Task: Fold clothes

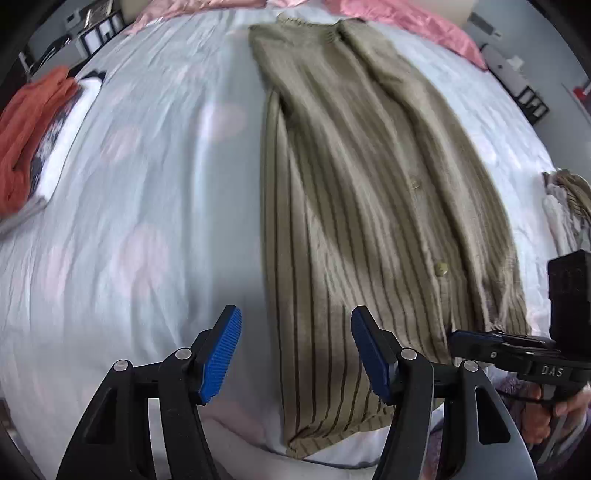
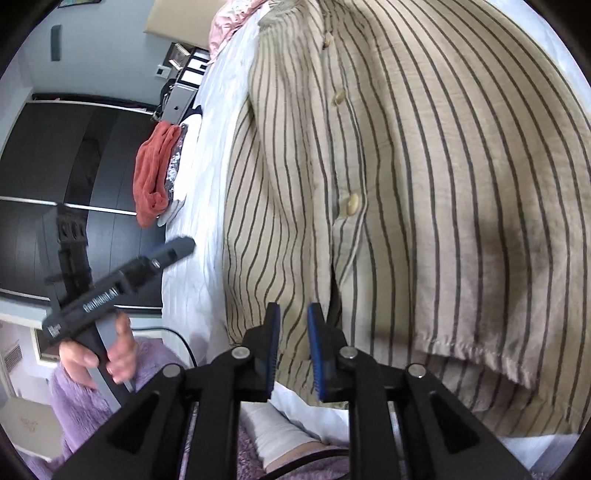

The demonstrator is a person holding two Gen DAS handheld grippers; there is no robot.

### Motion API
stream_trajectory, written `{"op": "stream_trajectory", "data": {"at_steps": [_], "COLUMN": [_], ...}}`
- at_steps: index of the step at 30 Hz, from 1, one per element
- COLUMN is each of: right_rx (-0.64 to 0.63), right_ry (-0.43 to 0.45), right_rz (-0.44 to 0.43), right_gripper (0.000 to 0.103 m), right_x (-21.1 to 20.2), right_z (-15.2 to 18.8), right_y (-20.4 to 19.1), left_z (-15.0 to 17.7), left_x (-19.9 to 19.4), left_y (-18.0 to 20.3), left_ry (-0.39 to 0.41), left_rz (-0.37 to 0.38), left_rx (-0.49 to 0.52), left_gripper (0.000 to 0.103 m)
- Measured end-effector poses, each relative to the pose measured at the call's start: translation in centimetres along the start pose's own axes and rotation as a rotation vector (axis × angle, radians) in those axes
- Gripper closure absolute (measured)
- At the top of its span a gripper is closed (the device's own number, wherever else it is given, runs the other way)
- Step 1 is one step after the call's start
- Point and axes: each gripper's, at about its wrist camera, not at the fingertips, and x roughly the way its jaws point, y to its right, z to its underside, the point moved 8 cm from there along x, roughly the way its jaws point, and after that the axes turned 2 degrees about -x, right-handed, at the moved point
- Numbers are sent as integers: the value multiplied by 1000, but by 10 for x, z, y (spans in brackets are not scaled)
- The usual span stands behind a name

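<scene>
A beige shirt (image 1: 351, 184) with thin dark stripes and pale buttons lies lengthwise on the bed, its sides folded inward. My left gripper (image 1: 295, 354) hovers open above the shirt's near left edge, with nothing between its blue pads. From the right wrist view it is a blurred dark shape (image 2: 177, 251) held by a hand over the sheet, left of the shirt (image 2: 406, 184). My right gripper (image 2: 294, 310) sits low at the shirt's near hem. Its pads stand a narrow gap apart and do not press on the cloth. It also shows at the hem's right corner (image 1: 452, 338).
The light bed sheet (image 1: 147, 184) spreads left of the shirt. A stack with an orange garment (image 1: 26, 136) on top rests at the bed's left edge. Pink bedding (image 1: 406, 18) lies at the head, more clothes (image 1: 569, 199) at the right. A dark wardrobe (image 2: 74, 166) stands beyond the bed.
</scene>
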Motion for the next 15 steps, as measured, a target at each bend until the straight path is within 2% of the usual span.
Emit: {"op": "stream_trajectory", "data": {"at_steps": [5,8,11,14,15], "right_rx": [85,86,79,55,34], "right_ry": [50,69,62,37,30], "right_rz": [19,59,84,78,85], "right_gripper": [86,75,72,74,81], "right_x": [-7,-11,-12,-2,1], "right_z": [1,2,4,3,3], "right_y": [10,15,21,16,13], "left_z": [13,28,40,46,48], "left_x": [15,23,37,46,47], "left_y": [4,6,6,9,10], "left_ry": [-32,-27,-52,-86,-90], "left_rz": [-9,-6,-10,16,22], "left_rx": [-25,-14,-17,-21,-23], "left_gripper": [40,40,42,83,90]}}
